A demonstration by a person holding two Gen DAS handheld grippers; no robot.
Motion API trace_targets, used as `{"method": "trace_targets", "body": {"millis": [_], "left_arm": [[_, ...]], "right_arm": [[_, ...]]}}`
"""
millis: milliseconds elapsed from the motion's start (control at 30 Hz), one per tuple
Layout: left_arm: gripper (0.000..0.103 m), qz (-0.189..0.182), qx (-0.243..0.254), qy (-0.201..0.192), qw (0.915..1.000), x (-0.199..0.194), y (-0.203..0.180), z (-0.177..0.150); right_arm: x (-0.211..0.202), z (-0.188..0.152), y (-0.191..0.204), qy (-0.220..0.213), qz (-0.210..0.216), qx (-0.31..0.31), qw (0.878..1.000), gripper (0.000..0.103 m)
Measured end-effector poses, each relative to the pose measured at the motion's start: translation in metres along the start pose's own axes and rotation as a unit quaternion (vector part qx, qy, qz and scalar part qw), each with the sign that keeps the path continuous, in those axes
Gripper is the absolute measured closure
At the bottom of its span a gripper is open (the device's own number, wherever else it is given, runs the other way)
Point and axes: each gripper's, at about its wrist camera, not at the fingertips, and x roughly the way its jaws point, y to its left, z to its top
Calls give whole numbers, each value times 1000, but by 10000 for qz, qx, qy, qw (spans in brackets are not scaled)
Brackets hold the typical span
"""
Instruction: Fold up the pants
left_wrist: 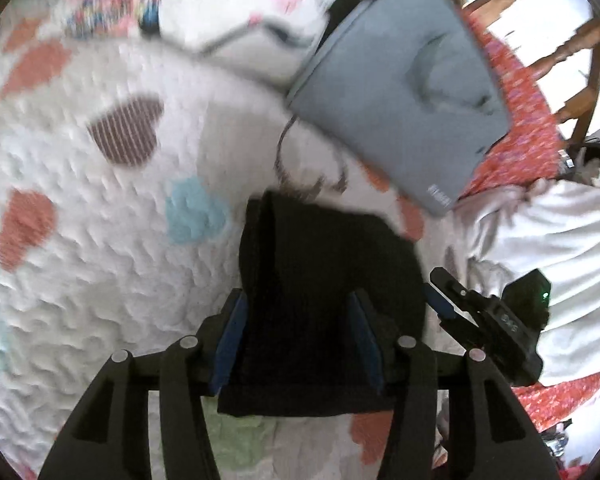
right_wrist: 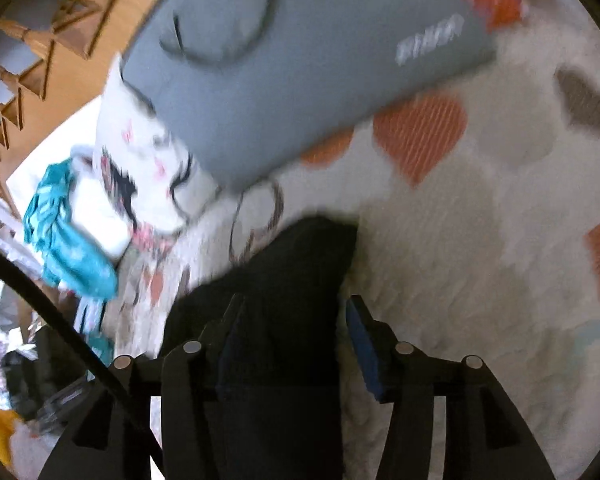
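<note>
The black pants (left_wrist: 324, 280) lie bunched and folded on a white quilt with heart patches (left_wrist: 100, 240). My left gripper (left_wrist: 296, 316) is open, its blue-padded jaws standing either side of the pants' near end. The right gripper shows at the right of the left wrist view (left_wrist: 444, 300), beside the pants' right edge. In the right wrist view the pants (right_wrist: 284, 300) run between my right gripper's (right_wrist: 296, 316) open jaws, over the left pad. Both views are blurred by motion.
Folded grey pants (left_wrist: 400, 92) lie on the quilt just beyond the black ones, also in the right wrist view (right_wrist: 284, 60). White printed clothes (right_wrist: 140, 160) and a teal garment (right_wrist: 64, 240) lie nearby. A wooden chair (left_wrist: 560, 60) stands beside the bed.
</note>
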Motion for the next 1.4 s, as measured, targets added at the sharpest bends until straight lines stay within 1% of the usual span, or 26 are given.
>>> {"method": "trace_targets", "body": {"millis": [33, 67, 100, 133, 200, 267, 333, 367, 433, 500, 567, 633, 700, 767, 833, 867, 900, 967, 1000, 1067, 1133, 1200, 1233, 1300, 1367, 1400], "left_arm": [[52, -3, 49, -107, 9999, -7, -4, 4], [51, -38, 95, -180, 9998, -11, -9, 8], [51, -75, 138, -204, 9997, -8, -14, 13], [50, -55, 184, -195, 9996, -1, -19, 19], [50, 1, 181, -144, 9997, 17, -22, 26], [50, 111, -3, 59, 9999, 44, -15, 33], [51, 278, -226, 243, 9991, 66, -3, 35], [51, 412, -321, 305, 9982, 76, 3, 34], [50, 379, -422, 303, 9979, 83, 10, 30], [50, 346, -366, 259, 9984, 76, 6, 29], [50, 315, -332, 192, 9988, 60, 2, 26], [50, 380, -214, 6, 9990, 38, -4, 19], [50, 458, -23, -253, 9986, 13, -10, 4], [49, 398, -14, -379, 9985, 0, -10, -14], [49, 356, -74, -252, 9990, 4, -5, -29], [49, 427, -99, -136, 9989, 11, -1, -34], [49, 536, -163, 10, 9984, 21, 5, -39], [48, 607, -267, 268, 9974, 35, 16, -45], [45, 635, -287, 323, 9970, 42, 18, -47], [44, 528, -383, 312, 9974, 37, 20, -48], [44, 468, -447, 299, 9975, 24, 19, -49], [44, 476, -269, 156, 9984, 1, 13, -53], [44, 552, -135, 62, 9984, -13, 9, -58], [44, 712, -10, -76, 9974, -34, 6, -70], [44, 886, 45, -214, 9958, -53, 5, -86], [44, 1037, 75, -308, 9941, -63, 4, -96]], "right_arm": [[-9, 2, 2, -206, 62, -41, 9998, 45], [-15, 5, 5, -341, 331, -56, 9989, 44], [-16, 7, 6, -346, 601, -29, 9976, 38], [-13, 8, 7, -267, 865, 0, 9959, 36], [-3, 7, 3, -67, 1083, 83, 9941, 36], [14, 3, -8, 164, 1028, 183, 9944, 36], [30, -1, -26, 324, 721, 463, 9958, 36], [35, -3, -35, 380, 478, 586, 9964, 36], [36, -3, -41, 350, 601, 709, 9951, 35], [32, -2, -37, 335, 568, 679, 9955, 35], [21, 0, -26, 174, 496, 486, 9974, 34], [8, -1, -11, 50, 542, 273, 9981, 34], [-4, -5, 7, -14, 674, 70, 9977, 34], [-17, -16, 21, 51, 929, -100, 9956, 34], [-22, -34, 31, 340, 1165, -81, 9926, 34], [-22, -42, 32, 450, 1212, 0, 9916, 34], [-17, -50, 34, 557, 1187, 130, 9913, 34], [-5, -63, 31, 779, 1018, 298, 9913, 34], [1, -68, 28, 816, 887, 329, 9922, 35], [9, -75, 26, 803, 723, 229, 9939, 36], [-1, -78, 26, 678, 733, 224, 9947, 36], [-13, -81, 31, 535, 706, 191, 9959, 35], [-24, -88, 34, 428, 605, 100, 9972, 35], [-36, -101, 35, 379, 435, 14, 9983, 35], [-50, -125, 37, 370, 75, -163, 9992, 35], [-54, -132, 36, 377, -36, -218, 9990, 35]]}}
